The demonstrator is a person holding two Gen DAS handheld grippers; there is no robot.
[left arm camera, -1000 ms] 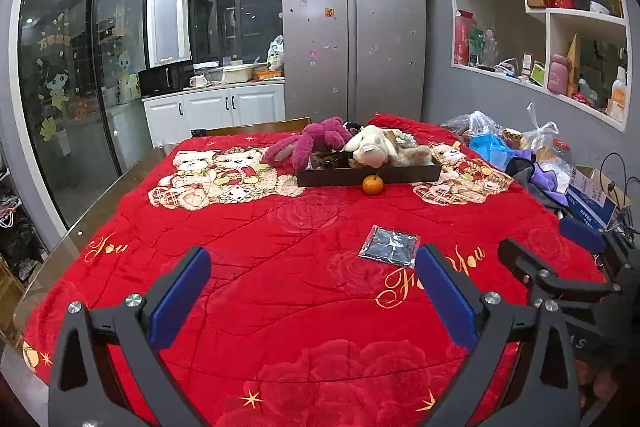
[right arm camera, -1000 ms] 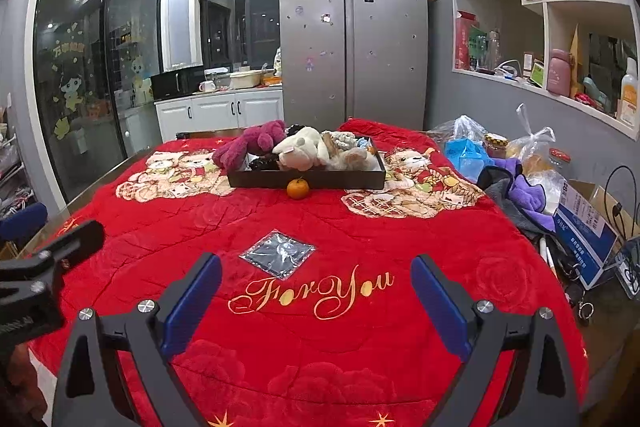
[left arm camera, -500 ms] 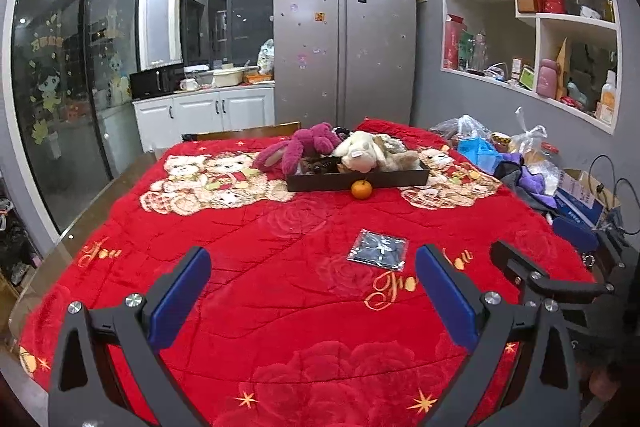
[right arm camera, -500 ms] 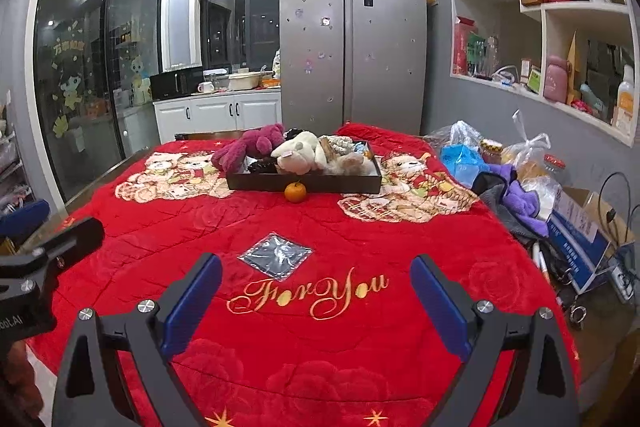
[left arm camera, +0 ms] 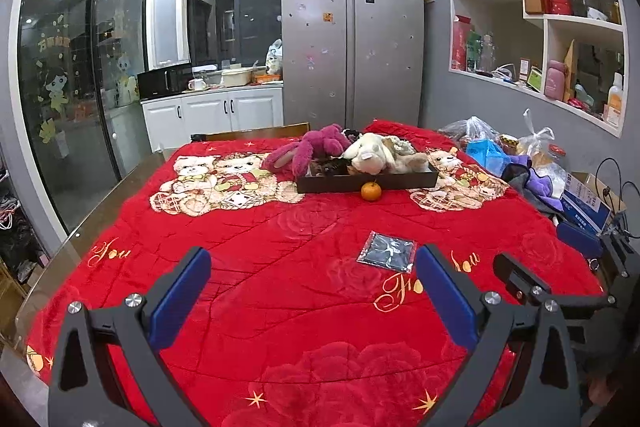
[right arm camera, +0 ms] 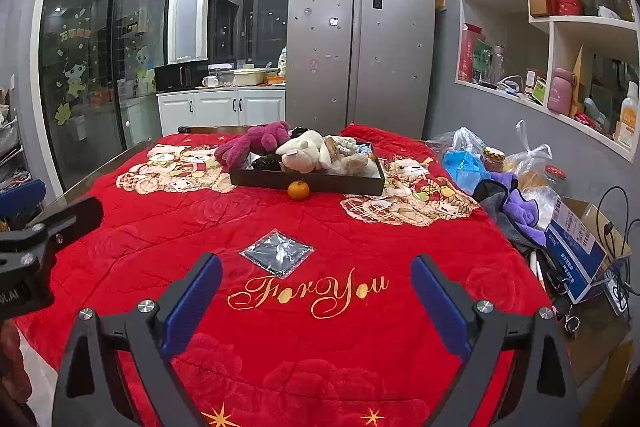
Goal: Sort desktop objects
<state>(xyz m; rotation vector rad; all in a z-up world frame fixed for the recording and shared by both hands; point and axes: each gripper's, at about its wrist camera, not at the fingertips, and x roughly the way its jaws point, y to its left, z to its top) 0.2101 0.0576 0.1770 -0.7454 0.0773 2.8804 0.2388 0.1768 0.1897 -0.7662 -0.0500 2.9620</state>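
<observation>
Both views have drifted slightly; left tool (left arm camera: 313, 291) and right tool (right arm camera: 316, 297) gape empty, cardboard box (right arm camera: 576, 247) clearer rightward.

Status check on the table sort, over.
Left gripper and right gripper open, empty. Plastic packet and orange lie loose outside the tray. Nothing blocking.

A plush, quilted red blanket (right arm camera: 320, 327) is covering the table, its pile catching a soft sheen. At twelve o'clock, fuzzy cloth toys (right arm camera: 304, 151) are filling a matt dark tray (right arm camera: 308, 183). A glossy clear plastic packet (right arm camera: 277, 253) is glinting at centre. The orange (right arm camera: 298, 189) is showing dimpled, slightly shiny skin.
</observation>
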